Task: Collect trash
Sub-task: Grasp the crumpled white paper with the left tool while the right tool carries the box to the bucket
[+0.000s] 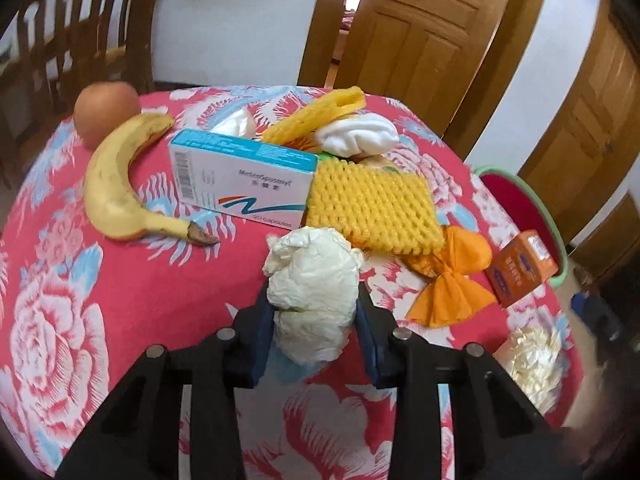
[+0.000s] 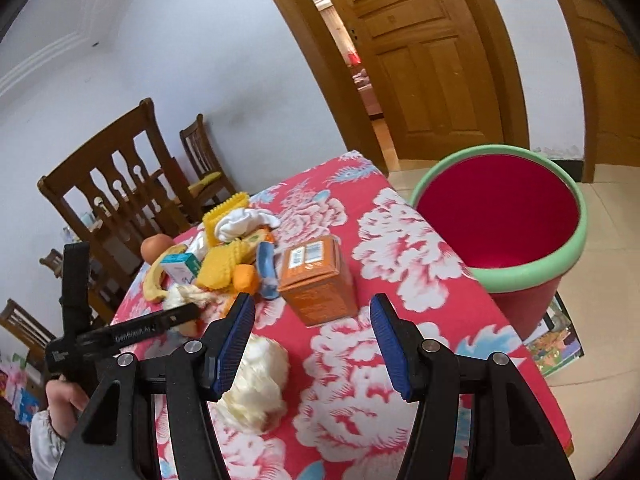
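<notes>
My left gripper (image 1: 316,300) is shut on a crumpled white tissue wad (image 1: 316,280) and holds it above the red floral tablecloth (image 1: 140,288). Beyond it lie a medicine box (image 1: 244,184), yellow foam netting (image 1: 372,204), an orange wrapper (image 1: 448,280) and an orange box (image 1: 520,268). My right gripper (image 2: 312,336) is open and empty above the table, with another crumpled white wad (image 2: 258,384) under its left finger and the orange box (image 2: 320,280) just ahead. The red bin with a green rim (image 2: 500,216) stands off the table's right edge.
A banana (image 1: 116,184) and an apple (image 1: 106,112) lie at the table's far left. White cloth (image 1: 356,136) and more foam netting (image 1: 320,114) sit at the back. Wooden chairs (image 2: 116,196) stand beyond the table; doors (image 2: 424,64) are behind.
</notes>
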Available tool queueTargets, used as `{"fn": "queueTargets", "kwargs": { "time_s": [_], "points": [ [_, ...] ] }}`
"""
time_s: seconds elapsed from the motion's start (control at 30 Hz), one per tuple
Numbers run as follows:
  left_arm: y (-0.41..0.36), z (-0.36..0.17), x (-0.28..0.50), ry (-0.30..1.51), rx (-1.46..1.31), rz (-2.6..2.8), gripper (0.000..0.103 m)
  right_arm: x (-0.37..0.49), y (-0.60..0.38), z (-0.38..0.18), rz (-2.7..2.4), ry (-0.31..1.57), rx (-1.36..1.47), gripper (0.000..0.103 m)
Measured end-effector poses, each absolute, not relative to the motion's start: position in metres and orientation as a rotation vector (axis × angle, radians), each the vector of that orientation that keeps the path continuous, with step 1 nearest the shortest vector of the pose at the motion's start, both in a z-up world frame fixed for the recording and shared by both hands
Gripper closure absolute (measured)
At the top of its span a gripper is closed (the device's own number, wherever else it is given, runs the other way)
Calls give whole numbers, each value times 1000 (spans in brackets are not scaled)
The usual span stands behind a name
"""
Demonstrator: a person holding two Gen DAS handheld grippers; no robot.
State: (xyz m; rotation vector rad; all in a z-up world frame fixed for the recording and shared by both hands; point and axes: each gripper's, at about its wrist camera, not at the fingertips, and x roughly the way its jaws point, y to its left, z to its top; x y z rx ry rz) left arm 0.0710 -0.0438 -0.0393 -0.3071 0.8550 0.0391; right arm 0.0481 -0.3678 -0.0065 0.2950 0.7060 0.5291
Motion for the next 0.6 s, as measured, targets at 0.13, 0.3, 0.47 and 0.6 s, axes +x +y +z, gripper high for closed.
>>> {"fn": "queueTargets", "kwargs": {
  "time_s": [0.13, 0.3, 0.47, 0.6],
  "points": [
    [-40, -31, 62, 811, -301, 57, 73, 48, -369, -10, 507, 710, 282, 41],
    [-41, -17, 47, 781, -299, 32, 73, 52, -365, -14, 519, 725, 270, 38],
    [-48, -6, 41, 759, -297, 1, 73, 60, -345, -14, 535, 731, 203, 37],
    [-55, -1, 40, 756, -266, -8, 73, 69, -326, -17, 515, 762, 96, 37]
  ]
}}
